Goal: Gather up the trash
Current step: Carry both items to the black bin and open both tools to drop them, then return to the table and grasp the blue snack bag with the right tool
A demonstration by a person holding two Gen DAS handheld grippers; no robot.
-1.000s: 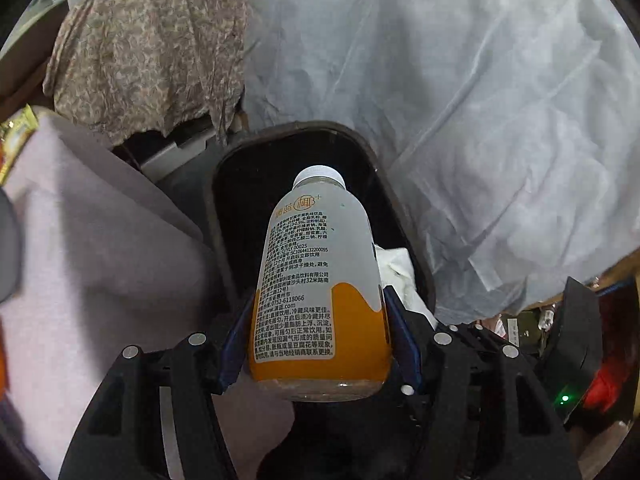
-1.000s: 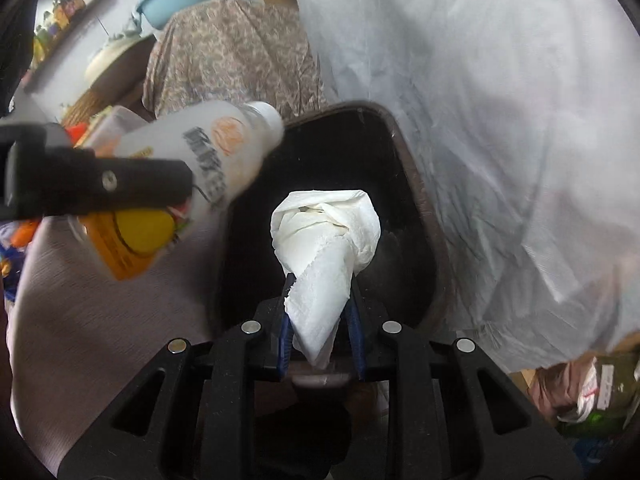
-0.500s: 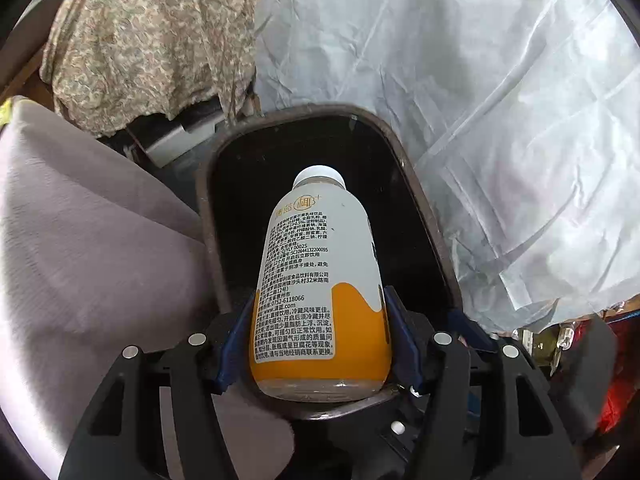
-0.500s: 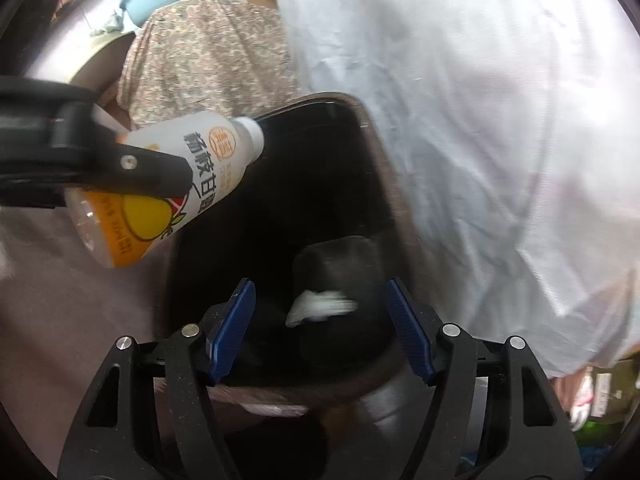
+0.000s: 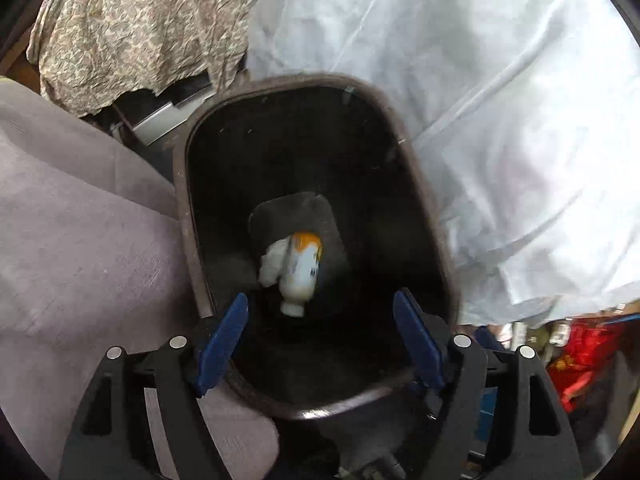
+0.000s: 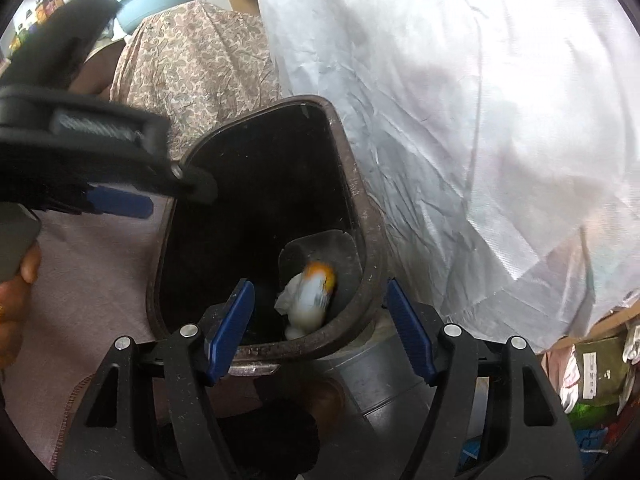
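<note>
Bottle's in the bin now

The bottle (image 5: 301,270) sits deep in the dark bin (image 5: 436,216), cap toward the camera, orange base away, beside the tissue (image 5: 274,262). Left gripper (image 5: 320,334) jaws just opened, right gripper (image 6: 320,322) spread, both empty.

The orange-and-white bottle (image 5: 302,270) lies at the bottom of the dark bin (image 5: 434,216), cap toward the camera, blurred. A crumpled white tissue (image 5: 274,262) touches its side.

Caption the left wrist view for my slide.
Open left tool above the dark bin; bottle and tissue lie inside.
</note>
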